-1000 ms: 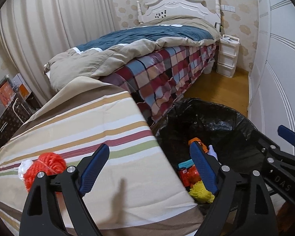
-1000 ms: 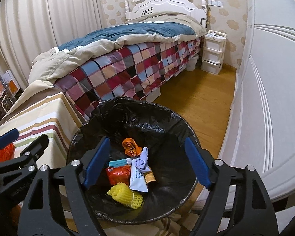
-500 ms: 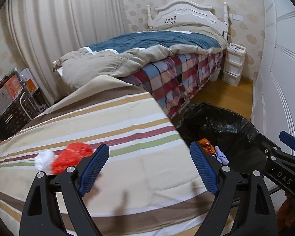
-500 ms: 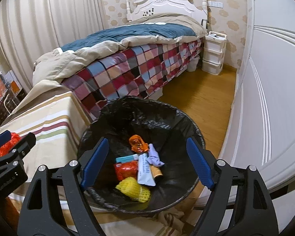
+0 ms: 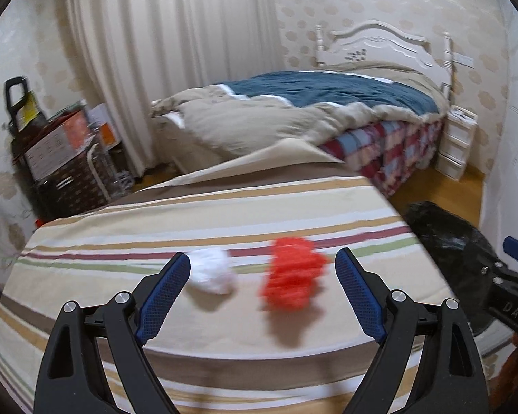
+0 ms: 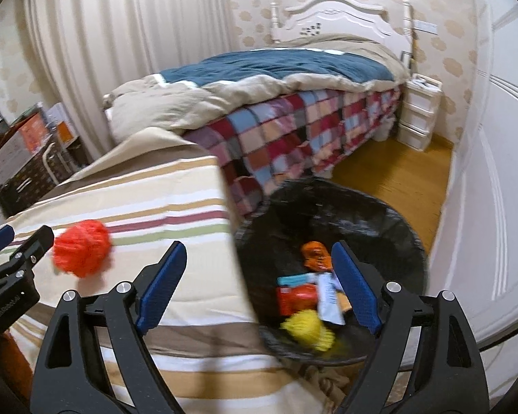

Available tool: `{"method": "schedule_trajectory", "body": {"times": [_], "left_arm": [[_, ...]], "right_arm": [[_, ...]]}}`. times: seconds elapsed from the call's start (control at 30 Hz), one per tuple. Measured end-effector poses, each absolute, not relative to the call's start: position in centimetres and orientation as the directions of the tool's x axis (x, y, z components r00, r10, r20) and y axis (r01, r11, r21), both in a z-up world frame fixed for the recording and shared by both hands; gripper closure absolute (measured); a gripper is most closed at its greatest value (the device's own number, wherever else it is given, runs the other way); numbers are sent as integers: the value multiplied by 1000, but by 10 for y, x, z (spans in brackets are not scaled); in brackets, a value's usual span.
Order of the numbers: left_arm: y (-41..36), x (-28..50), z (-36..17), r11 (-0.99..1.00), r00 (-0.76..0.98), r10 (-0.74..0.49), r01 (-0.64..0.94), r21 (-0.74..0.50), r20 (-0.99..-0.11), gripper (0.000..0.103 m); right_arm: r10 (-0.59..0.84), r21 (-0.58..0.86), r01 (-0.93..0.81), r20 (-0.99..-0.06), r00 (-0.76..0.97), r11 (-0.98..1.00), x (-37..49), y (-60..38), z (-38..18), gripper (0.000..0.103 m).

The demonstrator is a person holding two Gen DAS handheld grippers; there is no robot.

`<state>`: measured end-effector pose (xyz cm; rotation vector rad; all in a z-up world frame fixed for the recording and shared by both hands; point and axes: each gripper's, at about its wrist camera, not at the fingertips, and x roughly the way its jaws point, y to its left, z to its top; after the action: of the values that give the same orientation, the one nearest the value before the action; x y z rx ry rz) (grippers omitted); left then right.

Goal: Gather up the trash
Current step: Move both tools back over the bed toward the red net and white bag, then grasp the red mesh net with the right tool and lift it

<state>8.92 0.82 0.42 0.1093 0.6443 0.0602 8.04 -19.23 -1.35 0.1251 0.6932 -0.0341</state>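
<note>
Left gripper [image 5: 262,293]: jaws spread wide, nothing between the pads, held over the striped cloth [image 5: 190,214]. Framed between its fingers, both lying on the cloth: a red mesh wad [image 5: 293,281] and, just to its left, a white wad [image 5: 210,270] — apart from each other, both blurred.

Right gripper [image 6: 259,279]: jaws also wide apart and empty, straddling the cloth's right edge and the bin [image 6: 362,214]. The bin is lined with a black bag and stands on the floor just beside the clothed surface. Inside it: an orange wrapper [image 6: 315,256], a red packet [image 6: 295,297], a yellow mesh piece [image 6: 309,329] and a white tube [image 6: 328,298].

Room: the cloth is cream with tan, maroon and green stripes. Behind it, a bed [image 6: 293,79] with a blue-and-beige duvet over a checked cover — white headboard [image 6: 338,17]. White drawers [image 6: 419,112] beside the bed, wood floor [image 6: 390,179], curtains [image 5: 176,51], boxes [image 5: 55,145] at far left.
</note>
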Motion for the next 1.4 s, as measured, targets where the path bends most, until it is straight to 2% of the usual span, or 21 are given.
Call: {"method": "schedule_trajectory", "body": {"times": [0.43,0.8,0.83,0.9,0.97,1.17,1.4], "left_arm": [[124,83,-19,966,721,247,-236,106,-648,17],[158,84,-29,953,678,269,-290,88,-684,17],[159,85,-30,953,675,268,-290,86,-688,17],[159,88,-31,954,672,261,-288,80,-693,17],[156,90,-32,958,671,246,-276,72,-700,17],[138,96,-34,973,678,199,-226,58,-708,17],[115,104,-36,985,682,148,-163,49,-716,17]], "right_arm": [[169,135,-107,-650,741,985,109,-85,-3,19],[138,49,-150,-723,677,988,139,-24,-30,19],[131,42,-147,-731,670,988,141,-23,-33,21],[131,43,-149,-746,653,988,144,-22,-38,42],[139,51,-155,-759,636,987,146,-22,-42,54],[146,56,-161,-763,630,985,143,-28,-43,57],[70,-8,-114,-750,657,993,137,-54,-45,58]]}}
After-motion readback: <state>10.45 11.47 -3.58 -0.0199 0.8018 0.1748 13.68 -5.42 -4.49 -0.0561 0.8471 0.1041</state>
